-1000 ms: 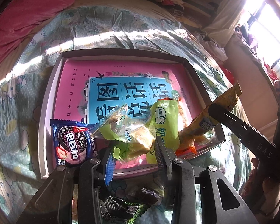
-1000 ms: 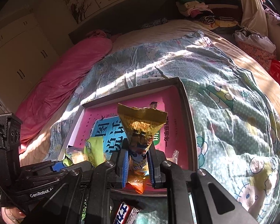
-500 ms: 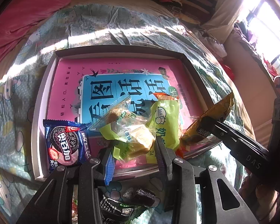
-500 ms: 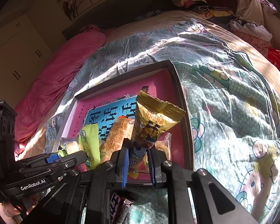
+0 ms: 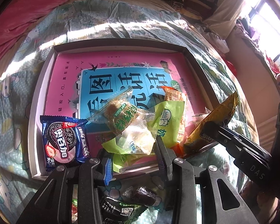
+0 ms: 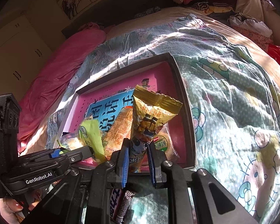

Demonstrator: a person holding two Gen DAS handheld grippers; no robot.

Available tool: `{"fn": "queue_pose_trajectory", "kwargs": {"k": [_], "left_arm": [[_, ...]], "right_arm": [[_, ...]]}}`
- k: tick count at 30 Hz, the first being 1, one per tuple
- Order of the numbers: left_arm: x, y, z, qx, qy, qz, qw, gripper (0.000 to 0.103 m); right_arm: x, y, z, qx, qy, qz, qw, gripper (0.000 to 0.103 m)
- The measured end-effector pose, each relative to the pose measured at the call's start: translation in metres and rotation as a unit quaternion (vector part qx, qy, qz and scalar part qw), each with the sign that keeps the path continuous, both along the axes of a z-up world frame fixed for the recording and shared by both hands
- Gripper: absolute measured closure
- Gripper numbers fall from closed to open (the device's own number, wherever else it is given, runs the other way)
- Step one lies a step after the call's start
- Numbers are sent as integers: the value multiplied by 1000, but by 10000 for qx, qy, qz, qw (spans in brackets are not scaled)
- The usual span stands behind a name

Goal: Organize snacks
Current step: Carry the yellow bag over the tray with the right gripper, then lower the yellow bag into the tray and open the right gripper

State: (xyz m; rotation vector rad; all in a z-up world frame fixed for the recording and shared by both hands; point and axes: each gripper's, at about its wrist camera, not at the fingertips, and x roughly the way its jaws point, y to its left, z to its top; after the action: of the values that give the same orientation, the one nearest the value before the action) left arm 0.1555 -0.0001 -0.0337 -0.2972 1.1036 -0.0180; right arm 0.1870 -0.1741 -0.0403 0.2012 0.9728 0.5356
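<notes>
Right wrist view: we saw right hand-held gripper (image 6: 138, 161) clamped on yellow snack pack (image 6: 149, 119); left hand-held gripper (image 5: 133, 161) open over tray (image 5: 39, 100), Oreo pack (image 5: 65, 140) at its 10 o'clock.

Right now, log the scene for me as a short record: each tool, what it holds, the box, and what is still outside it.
left tool: open, its tips at the box's near edge by a clear-wrapped pastry
right tool: shut on yellow snack packet, held over the box's near right corner
box: shallow, on the bedspread, pink book lying flat inside
in box: Oreo pack, green milk packet, orange packet
outside box: dark wrapped candies on the near side
</notes>
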Motion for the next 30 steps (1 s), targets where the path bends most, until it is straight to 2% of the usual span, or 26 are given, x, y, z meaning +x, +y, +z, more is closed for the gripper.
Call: {"fn": "queue_pose_trajectory", "kwargs": {"k": [18,30], "left_arm": [[-7,-4,-3,-11,42,-16,10000,63],[-12,0,-3,-64,-24,28,10000,63]], "right_arm": [[-8,0,-2,24,142,26,9999,83],[-13,4,1,-126,124,47,9998,82]]}}
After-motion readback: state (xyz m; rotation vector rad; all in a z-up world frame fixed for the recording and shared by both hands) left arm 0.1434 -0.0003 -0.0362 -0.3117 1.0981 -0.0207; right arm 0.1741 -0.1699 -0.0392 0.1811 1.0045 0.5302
